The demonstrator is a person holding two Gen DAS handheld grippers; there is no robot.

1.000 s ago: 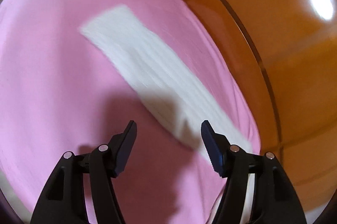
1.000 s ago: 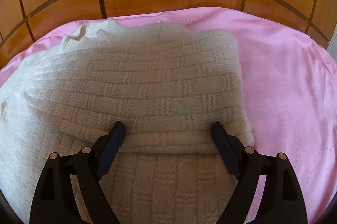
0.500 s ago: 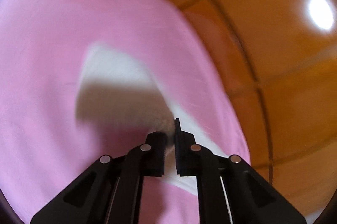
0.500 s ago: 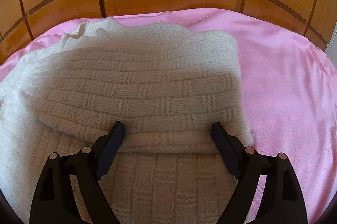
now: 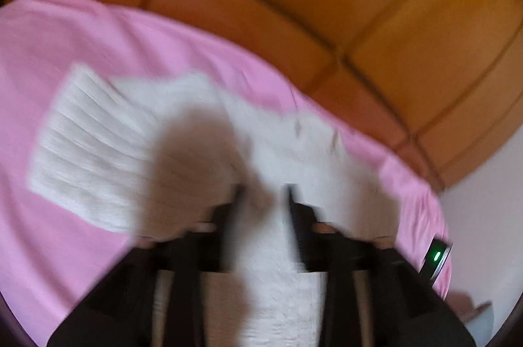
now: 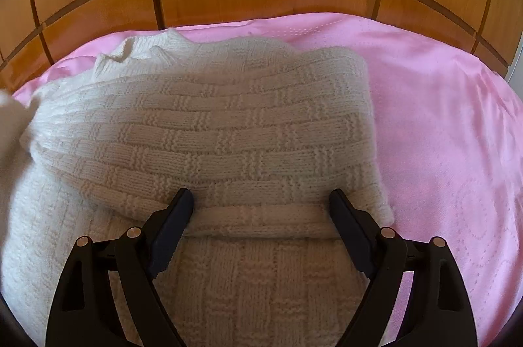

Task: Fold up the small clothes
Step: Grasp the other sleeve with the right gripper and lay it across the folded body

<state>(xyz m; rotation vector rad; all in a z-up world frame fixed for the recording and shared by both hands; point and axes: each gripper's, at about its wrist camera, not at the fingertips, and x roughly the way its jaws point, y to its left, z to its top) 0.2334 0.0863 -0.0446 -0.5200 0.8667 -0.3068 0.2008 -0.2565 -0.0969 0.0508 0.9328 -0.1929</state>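
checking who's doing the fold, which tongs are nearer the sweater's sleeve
Left. The left tongs are closed on the white knit sleeve, which runs between their fingers. The right tongs sit open over the sweater body, gripping nothing.

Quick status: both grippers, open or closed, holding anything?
Left gripper: shut on the sweater sleeve, picture blurred.
Right gripper: open, over the sweater.

The left gripper (image 5: 263,193), blurred, seems nearly closed, while the right gripper (image 6: 261,209) is spread wide.
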